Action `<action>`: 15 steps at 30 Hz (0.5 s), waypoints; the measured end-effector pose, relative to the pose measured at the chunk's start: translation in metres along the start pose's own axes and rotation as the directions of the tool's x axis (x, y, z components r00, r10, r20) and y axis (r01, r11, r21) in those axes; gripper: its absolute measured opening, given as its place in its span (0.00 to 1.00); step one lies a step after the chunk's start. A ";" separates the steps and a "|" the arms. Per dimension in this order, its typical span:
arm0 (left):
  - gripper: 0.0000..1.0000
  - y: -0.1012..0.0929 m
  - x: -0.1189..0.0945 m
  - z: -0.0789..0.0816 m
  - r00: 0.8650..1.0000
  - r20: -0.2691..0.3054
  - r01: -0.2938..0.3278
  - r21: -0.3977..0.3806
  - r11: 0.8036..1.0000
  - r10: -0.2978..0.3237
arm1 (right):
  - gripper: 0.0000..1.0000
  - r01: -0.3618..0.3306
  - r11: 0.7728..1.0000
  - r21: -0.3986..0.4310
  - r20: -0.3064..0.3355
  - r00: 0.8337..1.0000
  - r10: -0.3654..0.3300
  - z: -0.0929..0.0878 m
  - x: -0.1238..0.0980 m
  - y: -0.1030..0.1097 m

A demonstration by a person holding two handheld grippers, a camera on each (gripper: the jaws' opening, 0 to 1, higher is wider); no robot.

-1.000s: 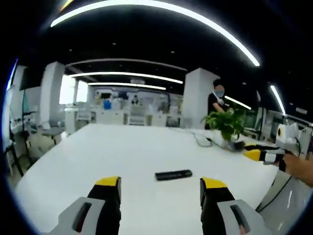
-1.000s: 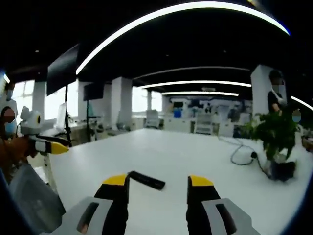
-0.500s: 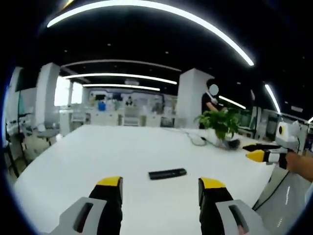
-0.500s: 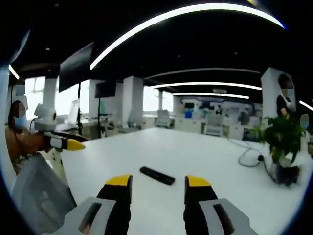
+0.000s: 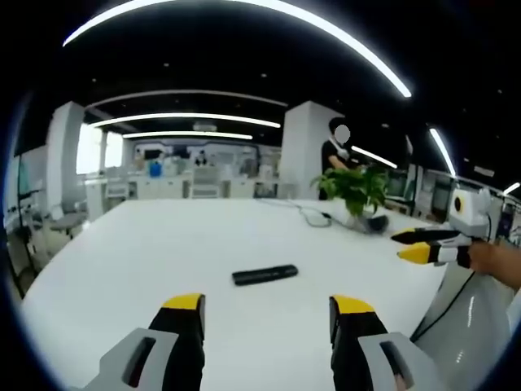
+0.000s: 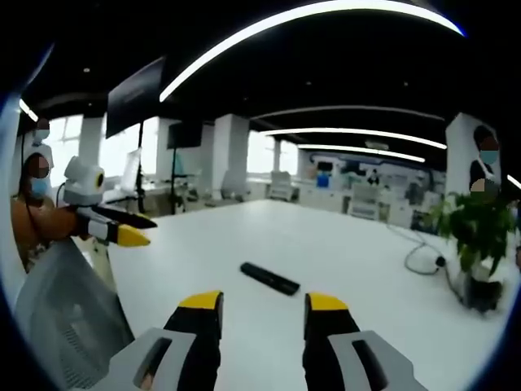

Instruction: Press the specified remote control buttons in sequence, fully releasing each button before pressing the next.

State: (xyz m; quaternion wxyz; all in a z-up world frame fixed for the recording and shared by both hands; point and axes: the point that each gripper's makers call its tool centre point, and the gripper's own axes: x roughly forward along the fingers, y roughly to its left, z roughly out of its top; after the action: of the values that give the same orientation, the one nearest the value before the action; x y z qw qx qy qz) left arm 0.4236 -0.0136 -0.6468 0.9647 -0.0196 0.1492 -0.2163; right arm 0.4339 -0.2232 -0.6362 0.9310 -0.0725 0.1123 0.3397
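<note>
Left gripper view: slim black remote control (image 5: 264,275) lies flat mid-desk, untouched, well ahead of both grippers.
Left gripper (image 5: 266,308) and right gripper (image 6: 255,303) are held wide, empty; a wide jaw could strike neighbouring buttons or slide the remote across the smooth white desk (image 5: 163,244).

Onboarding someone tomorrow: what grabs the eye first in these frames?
A lone black remote control lying flat mid-way across a big white table, ahead of both open yellow-tipped grippers, the left gripper and the right gripper. Next, the leafy potted plant at the table's far edge, beside a trailing cable.

Bright ceiling strip lights (image 5: 244,8); soft blur, fisheye-warped edges.
</note>
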 end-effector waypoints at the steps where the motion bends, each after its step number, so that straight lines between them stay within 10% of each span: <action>1: 0.63 0.000 0.000 0.000 1.000 -0.002 -0.001 -0.004 1.000 0.001 | 0.36 0.000 1.000 0.001 0.001 1.000 0.000 0.000 0.000 0.000; 15: 0.63 0.002 -0.002 -0.003 1.000 -0.006 -0.002 -0.041 0.999 0.002 | 0.36 -0.005 1.000 0.029 -0.004 1.000 0.005 -0.001 0.000 0.001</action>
State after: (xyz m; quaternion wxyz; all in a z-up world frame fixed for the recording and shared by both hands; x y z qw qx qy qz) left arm 0.4221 -0.0113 -0.6493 0.9639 -0.0383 0.1562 -0.2122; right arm 0.4329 -0.2229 -0.6371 0.9309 -0.0593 0.1195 0.3401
